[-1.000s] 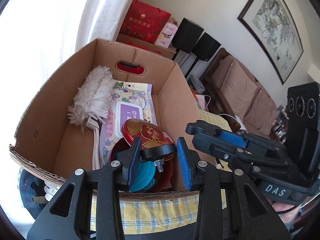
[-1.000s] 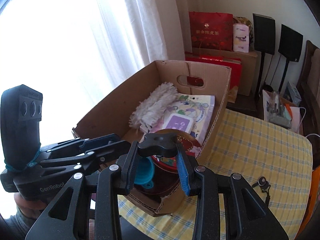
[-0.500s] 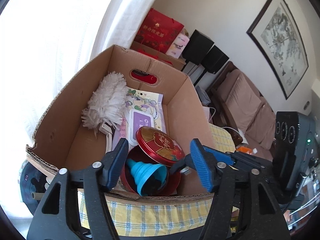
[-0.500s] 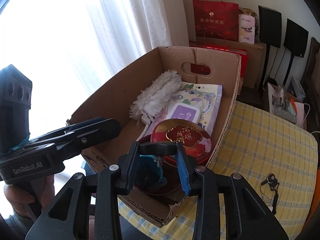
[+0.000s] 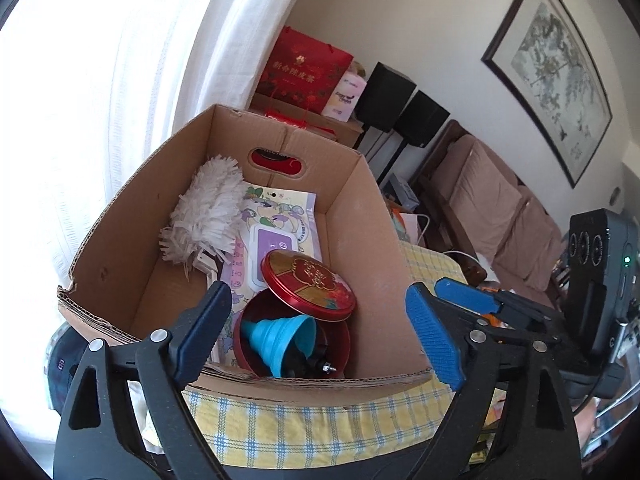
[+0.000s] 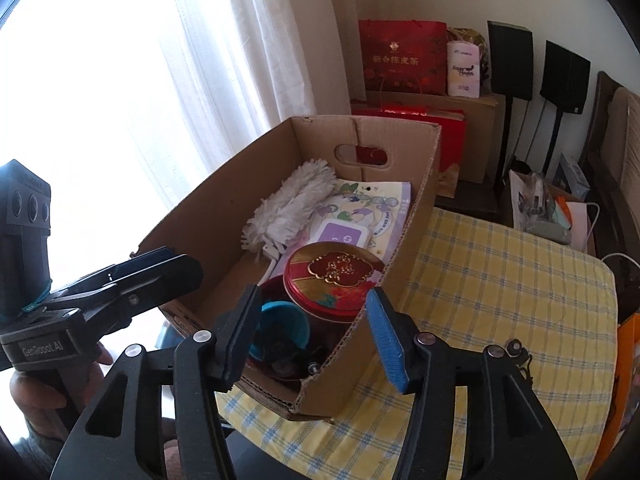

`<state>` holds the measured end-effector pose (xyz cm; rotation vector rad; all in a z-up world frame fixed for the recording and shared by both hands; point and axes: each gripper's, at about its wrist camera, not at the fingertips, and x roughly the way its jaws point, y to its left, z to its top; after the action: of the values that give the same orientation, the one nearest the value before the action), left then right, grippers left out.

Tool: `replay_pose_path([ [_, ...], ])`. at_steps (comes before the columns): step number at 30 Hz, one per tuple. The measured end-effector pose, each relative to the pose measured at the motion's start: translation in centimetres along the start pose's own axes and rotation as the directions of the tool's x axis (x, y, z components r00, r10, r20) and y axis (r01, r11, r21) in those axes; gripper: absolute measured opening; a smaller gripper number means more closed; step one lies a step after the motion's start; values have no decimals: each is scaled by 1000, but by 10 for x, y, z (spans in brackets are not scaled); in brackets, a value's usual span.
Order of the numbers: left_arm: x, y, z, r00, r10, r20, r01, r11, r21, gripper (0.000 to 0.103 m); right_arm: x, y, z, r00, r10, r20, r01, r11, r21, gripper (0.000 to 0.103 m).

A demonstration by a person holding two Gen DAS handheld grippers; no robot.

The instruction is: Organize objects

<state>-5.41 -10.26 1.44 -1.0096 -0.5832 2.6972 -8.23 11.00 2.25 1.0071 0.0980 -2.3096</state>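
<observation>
**Both grippers spread wide over the packed box**

Our left gripper [image 5: 324, 336] hangs above the near end of the cardboard box [image 5: 360, 240] with its jaws spread wide and nothing between them. Our right gripper [image 6: 312, 340] stands just as wide apart and bare, hovering over the box's near corner, one blue pad [image 6: 386, 344] out past the right wall.

Inside the box we see a white duster [image 5: 208, 216] lying along the left side, its fringed head toward the far wall with the handle cut-out. Beside it lies a purple pack of wipes [image 5: 276, 224], flat on the floor of the box. Nearest us sits a red bowl [image 5: 332, 344] holding a blue funnel [image 5: 280, 332] tipped on its side, and beside the funnel a black knob with a bolt [image 5: 316, 364]. A round red tin lid [image 5: 308, 284] leans tilted on the bowl's far rim, partly over the wipes.

We have the box standing on a yellow checked cloth [image 6: 500, 280]. A small black earpiece [image 6: 516, 350] lies on the cloth, right of the box.
</observation>
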Motion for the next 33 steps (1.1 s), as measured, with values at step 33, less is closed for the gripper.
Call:
replay_pose_path([
  [33, 6, -86, -16, 999, 47, -16, -43, 975, 216, 103, -67, -66, -32, 973, -222, 62, 214, 970, 113, 102],
])
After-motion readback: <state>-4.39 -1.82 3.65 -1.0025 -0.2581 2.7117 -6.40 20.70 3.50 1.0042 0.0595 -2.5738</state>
